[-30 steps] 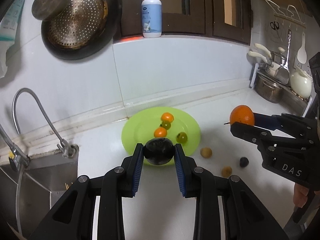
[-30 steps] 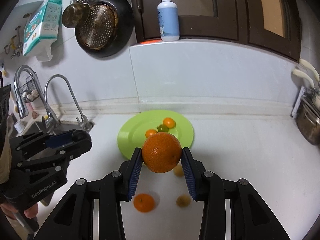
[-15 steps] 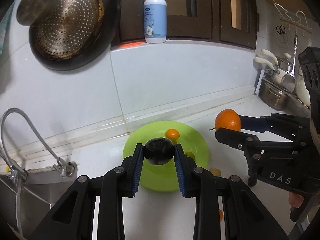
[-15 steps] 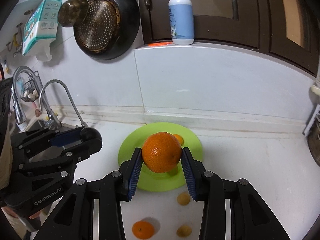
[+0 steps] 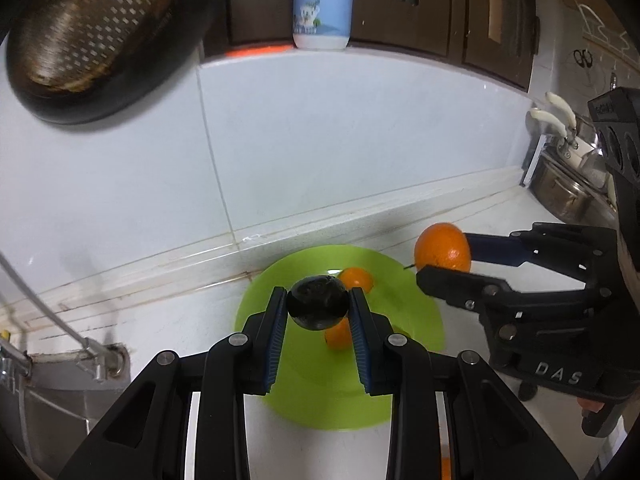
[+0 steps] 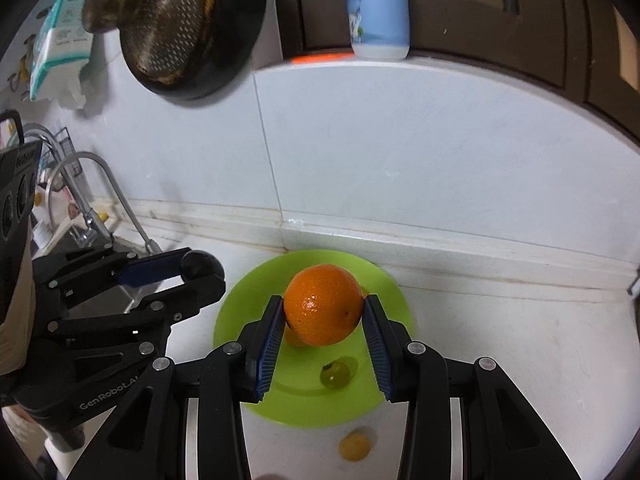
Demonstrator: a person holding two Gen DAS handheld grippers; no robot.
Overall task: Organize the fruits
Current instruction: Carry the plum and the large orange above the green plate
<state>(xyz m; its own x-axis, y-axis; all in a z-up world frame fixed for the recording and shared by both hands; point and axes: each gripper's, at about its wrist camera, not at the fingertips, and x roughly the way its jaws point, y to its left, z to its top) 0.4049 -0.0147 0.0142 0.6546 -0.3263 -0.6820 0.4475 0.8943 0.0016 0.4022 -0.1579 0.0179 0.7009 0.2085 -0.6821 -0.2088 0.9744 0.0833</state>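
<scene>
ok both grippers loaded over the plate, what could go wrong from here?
1. The right gripper and left gripper converge on the same green plate; they could bump on the way down.
2. The orange hangs above small fruit already on the plate, like the green one; set down there, it may knock them off.
3. The dark fruit is round and may roll off the shallow plate when released.

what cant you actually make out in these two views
- Fruit count on the green plate: left wrist view, the left gripper and its dark fruit cover the middle.
- Same plate, right wrist view: the orange in the right gripper hides fruit behind it.
- Bottle top: cut off by the upper edge in both views.
</scene>
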